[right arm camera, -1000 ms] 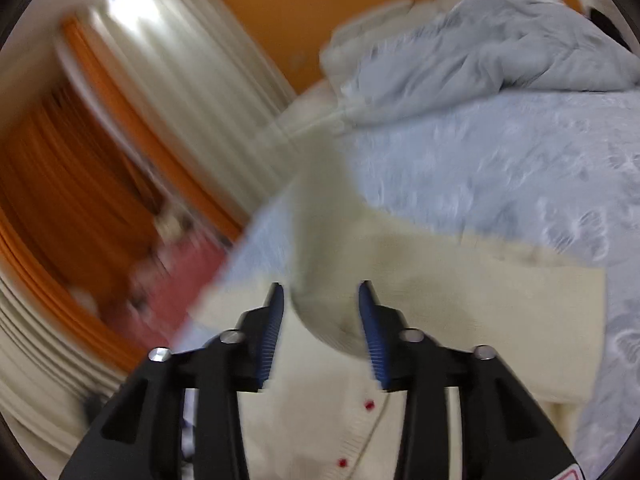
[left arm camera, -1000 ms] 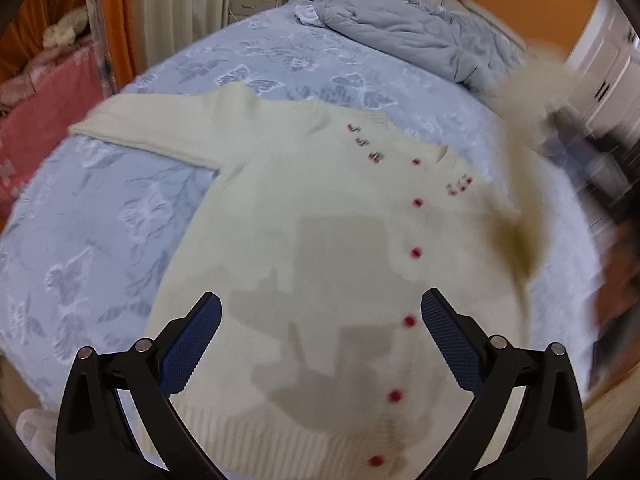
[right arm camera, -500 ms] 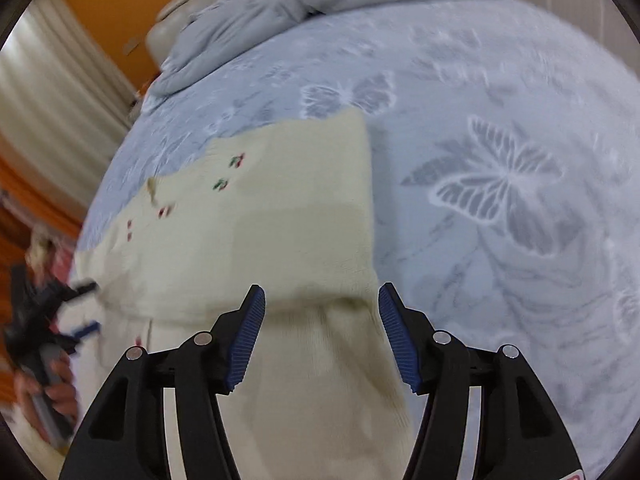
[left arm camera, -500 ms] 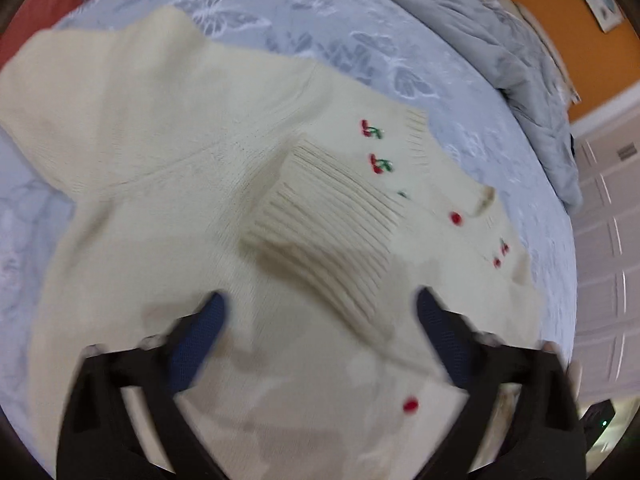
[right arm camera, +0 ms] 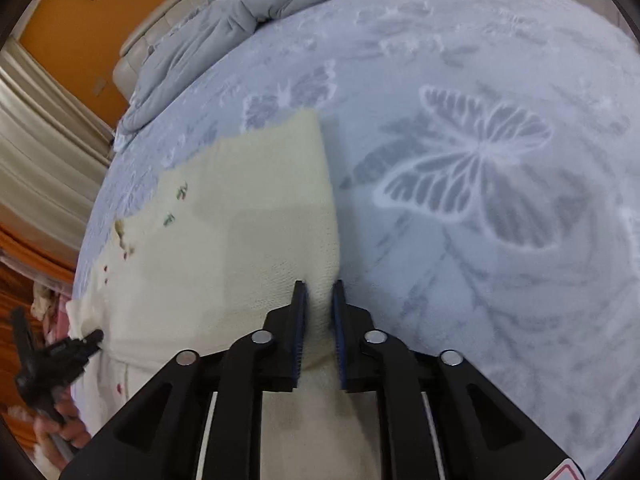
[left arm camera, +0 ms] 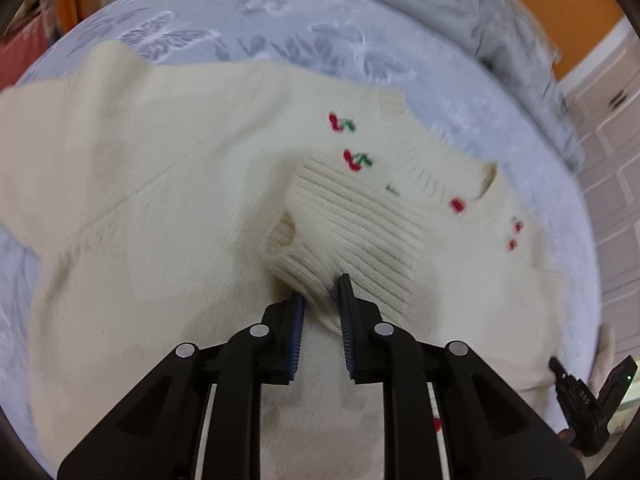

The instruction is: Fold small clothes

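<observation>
One cream knitted cardigan (left arm camera: pixel 168 208) is lying spread across one pale blue bedspread with a white butterfly pattern (left arm camera: pixel 248 20), filling the middle and left of the left wrist view and the lower left of the right wrist view. Two black grippers with blue-lined fingers are working on it. The left gripper (left arm camera: pixel 322 300), rising from the bottom centre of its own frame, is pinching the ribbed cuff of the folded-over sleeve (left arm camera: pixel 352 236) that is lying across the chest just below the neckline; its jaws have just been closing and are now pressing the knit between them. The right gripper (right arm camera: pixel 318 304), at the bottom centre of its frame, is likewise clamping the straight right-hand edge of the cardigan, where the cream knit is meeting the bedspread, its jaws also having just been closing onto the fabric. In the left wrist view two embroidered red cherry sprigs with green leaves (left arm camera: pixel 357 159) are showing near the collar, two smaller red marks are sitting on the other side of the neckline, and two red buttons (left arm camera: pixel 457 204) are visible, though blurred. One crumpled grey duvet (left arm camera: pixel 460 12) is bunching at the top of both frames, against one orange wall (right arm camera: pixel 80 24) in the upper corners.
</observation>
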Demonstrator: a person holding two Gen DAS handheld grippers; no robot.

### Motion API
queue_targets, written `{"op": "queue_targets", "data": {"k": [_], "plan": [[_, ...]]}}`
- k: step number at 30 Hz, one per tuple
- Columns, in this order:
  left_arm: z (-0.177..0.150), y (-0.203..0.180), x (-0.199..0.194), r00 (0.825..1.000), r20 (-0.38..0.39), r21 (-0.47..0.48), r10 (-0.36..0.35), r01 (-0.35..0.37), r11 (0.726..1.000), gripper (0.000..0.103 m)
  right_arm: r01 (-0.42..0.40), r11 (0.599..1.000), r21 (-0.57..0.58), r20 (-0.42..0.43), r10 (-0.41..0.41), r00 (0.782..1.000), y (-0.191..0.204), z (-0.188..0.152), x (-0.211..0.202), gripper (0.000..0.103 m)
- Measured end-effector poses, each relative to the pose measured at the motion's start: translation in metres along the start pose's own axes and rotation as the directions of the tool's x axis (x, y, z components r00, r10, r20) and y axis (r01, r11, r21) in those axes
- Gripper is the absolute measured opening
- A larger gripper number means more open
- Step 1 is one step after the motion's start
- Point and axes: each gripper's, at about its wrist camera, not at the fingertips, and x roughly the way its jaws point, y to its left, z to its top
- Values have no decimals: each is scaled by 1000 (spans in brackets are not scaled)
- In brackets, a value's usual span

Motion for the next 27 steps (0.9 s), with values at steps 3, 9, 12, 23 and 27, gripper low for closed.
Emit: {"op": "queue_targets", "data": {"k": [3, 9, 12, 23, 27], "plan": [[3, 33, -38, 995, 84, -94, -44, 52, 994, 46, 21, 998, -62, 87, -15, 996, 22, -3, -43, 23], [39, 186, -110, 957, 252, -411, 144, -29, 911, 87, -15, 977, -214, 94, 35, 995, 53, -57, -98, 48], [60, 283, -126, 935, 243, -601, 259, -65, 796, 87, -38, 976, -212, 23, 44, 999, 62, -92, -99, 48], [137, 353, -107, 960, 132, -618, 246, -114, 778, 9, -45, 977, -208, -166, 10, 986, 90, -154, -83, 49], [161, 251, -153, 933, 292, -376, 211, -91, 922, 8, -74, 974, -215, -139, 45, 989, 102, -144, -85, 49]]}}
